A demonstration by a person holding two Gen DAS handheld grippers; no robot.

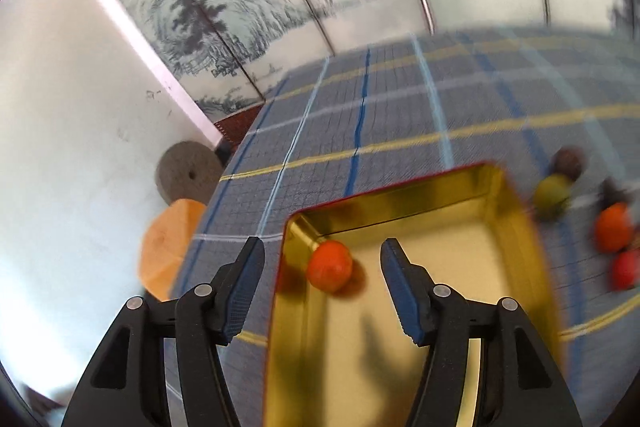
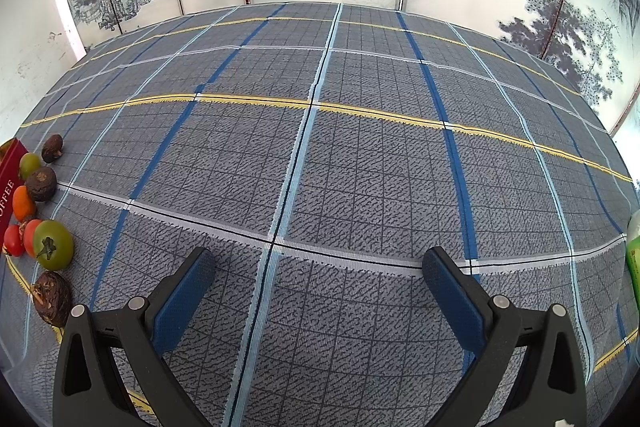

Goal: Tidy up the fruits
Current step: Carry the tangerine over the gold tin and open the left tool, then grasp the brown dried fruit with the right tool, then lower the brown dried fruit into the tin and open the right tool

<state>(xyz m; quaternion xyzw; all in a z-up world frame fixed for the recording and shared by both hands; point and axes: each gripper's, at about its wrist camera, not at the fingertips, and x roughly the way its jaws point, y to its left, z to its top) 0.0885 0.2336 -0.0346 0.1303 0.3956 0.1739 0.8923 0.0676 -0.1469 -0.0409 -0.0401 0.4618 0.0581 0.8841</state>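
In the left wrist view, the left hand-held gripper is hanging with its jaws apart and nothing pressed between the pads, just above the near-left corner of a gold-lined tin with a red outer rim. An orange-red fruit is lying on the tin's floor in the lower middle of the frame, tucked close to that corner and clear of both pads. The frame is blurred, so fine contact is hard to judge. More fruits are waiting on the plaid cloth of the tabletop at the right edge, beside the tin. In the right wrist view, the right hand-held gripper is sitting wide open over bare cloth in the lower middle, holding nothing, while a green tomato, small red and orange fruits and dark wrinkled ones are clustered at the far left edge against the tin's red side. The risks from here appear to be these: the round fruit may keep rolling on the slick metal floor; a finger dipping low could be clipping the tin's wall and shoving the tin into the waiting pile, scattering it; and round fruits on the cloth could be rolling off toward the tabletop's edge when nudged.
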